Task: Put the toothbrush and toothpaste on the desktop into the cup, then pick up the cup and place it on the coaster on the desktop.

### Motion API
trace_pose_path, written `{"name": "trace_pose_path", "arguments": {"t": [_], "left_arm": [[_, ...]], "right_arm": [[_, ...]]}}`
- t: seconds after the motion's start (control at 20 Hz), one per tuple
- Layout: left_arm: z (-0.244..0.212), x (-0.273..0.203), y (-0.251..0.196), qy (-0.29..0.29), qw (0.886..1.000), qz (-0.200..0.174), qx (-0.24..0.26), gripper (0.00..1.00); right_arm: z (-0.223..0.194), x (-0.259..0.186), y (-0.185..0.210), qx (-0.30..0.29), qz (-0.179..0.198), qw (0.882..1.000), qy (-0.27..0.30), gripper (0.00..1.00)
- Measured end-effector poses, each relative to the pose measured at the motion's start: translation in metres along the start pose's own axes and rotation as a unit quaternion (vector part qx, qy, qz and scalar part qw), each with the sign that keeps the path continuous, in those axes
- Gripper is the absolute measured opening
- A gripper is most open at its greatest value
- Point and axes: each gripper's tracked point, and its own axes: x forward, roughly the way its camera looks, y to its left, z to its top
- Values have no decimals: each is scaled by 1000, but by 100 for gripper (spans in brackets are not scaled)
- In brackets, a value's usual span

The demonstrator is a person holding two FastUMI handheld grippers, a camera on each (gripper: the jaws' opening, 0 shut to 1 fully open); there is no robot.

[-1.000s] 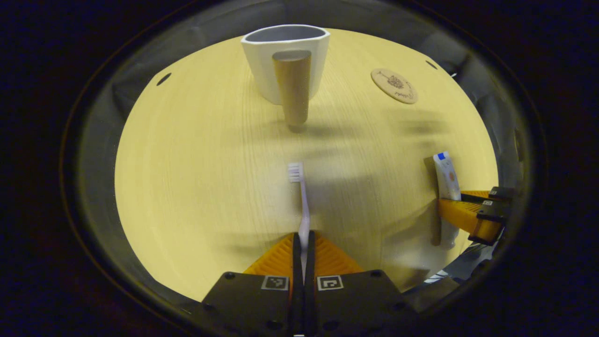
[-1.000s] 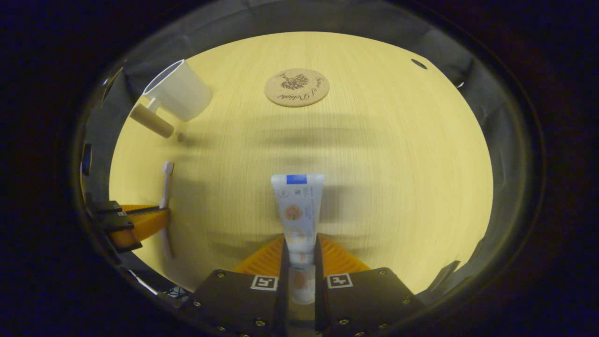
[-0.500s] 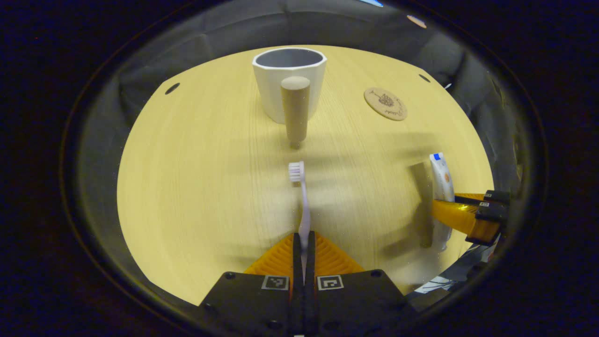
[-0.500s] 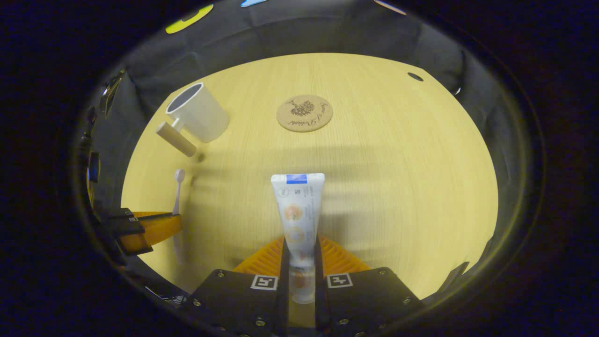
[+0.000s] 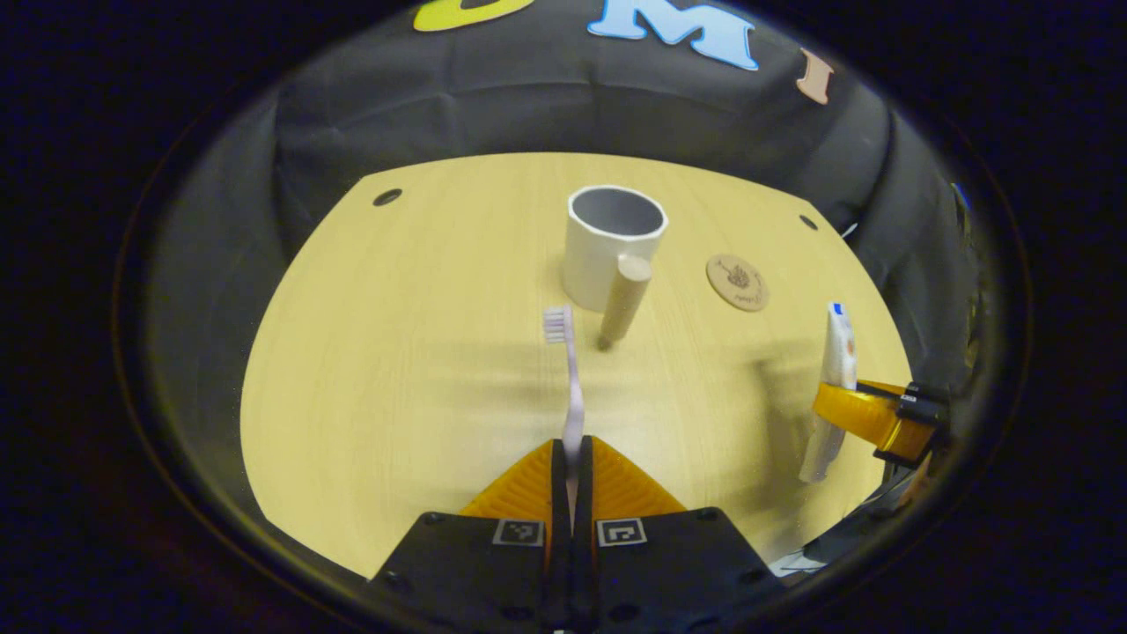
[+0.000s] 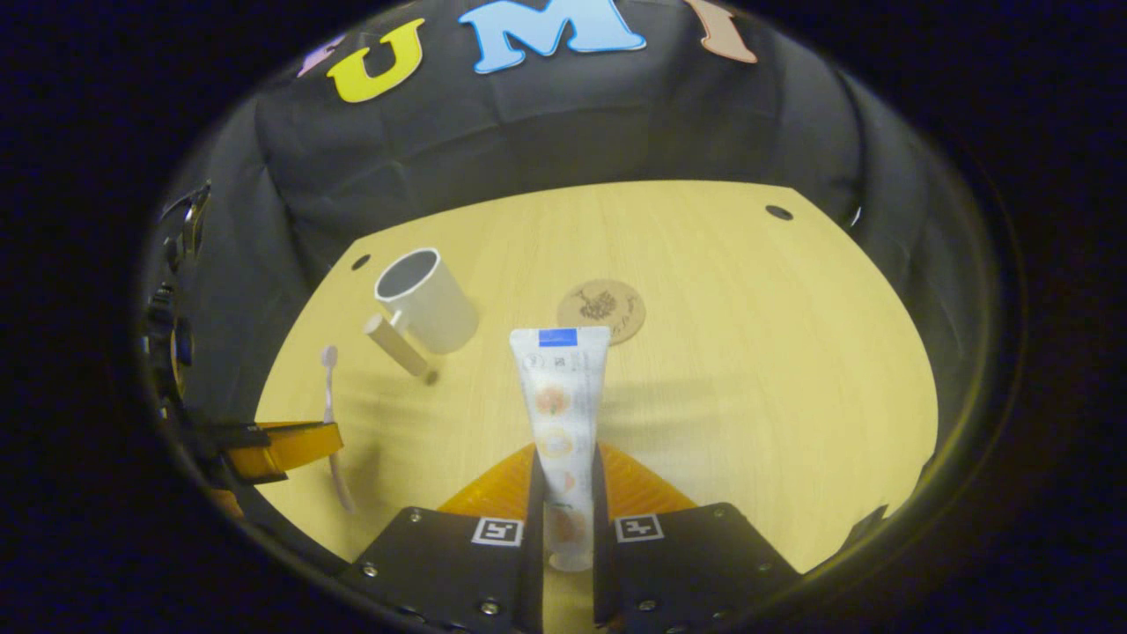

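Left gripper view: toothbrush (image 5: 572, 387) clamped at lower handle between closed fingers of left gripper (image 5: 570, 471); bristle head up and forward, clear of desktop (image 5: 370, 370).
Right gripper view: toothpaste (image 6: 561, 414) pinched near cap end by right gripper (image 6: 563, 493); flat crimped end with blue band pointing up and away.
Toothbrush handling: light, thin, stiff plastic; likely to pivot in a narrow pinch, so hold low on handle suits a head-up drop into cup.
Toothpaste handling: soft tube, light, probably deformable under squeeze; firmer near cap shoulder, where held now.
Cup (image 5: 614, 248): white, upright, mouth open, wooden peg handle (image 5: 623, 299) facing the camera; standing on desktop, ahead of toothbrush tip, not yet reached.
Coaster (image 5: 738, 283): round, flat on desktop, just beside cup on its right side, bare.
Cross-check: right gripper with tube also seen at right edge of left gripper view; left gripper with brush at left edge of right gripper view.
Stage (judged): both items lifted, neither in cup; 2 insertions and cup transfer remaining.
Risk (judged): cup light, may tip if nudged at rim.
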Motion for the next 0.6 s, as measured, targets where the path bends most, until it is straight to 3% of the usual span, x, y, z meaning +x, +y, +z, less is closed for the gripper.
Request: {"name": "trace_pose_path", "arguments": {"t": [0.2, 0.55, 0.6], "left_arm": [[52, -17, 4, -67, 997, -23, -31, 7], [151, -48, 4, -188, 982, -33, -9, 8], [163, -51, 4, -202, 979, -34, -5, 8]], "right_arm": [[41, -6, 12, 11, 10, 998, -53, 23], [108, -21, 30, -3, 37, 989, -147, 23], [116, -23, 31, -5, 36, 987, -157, 19]]}}
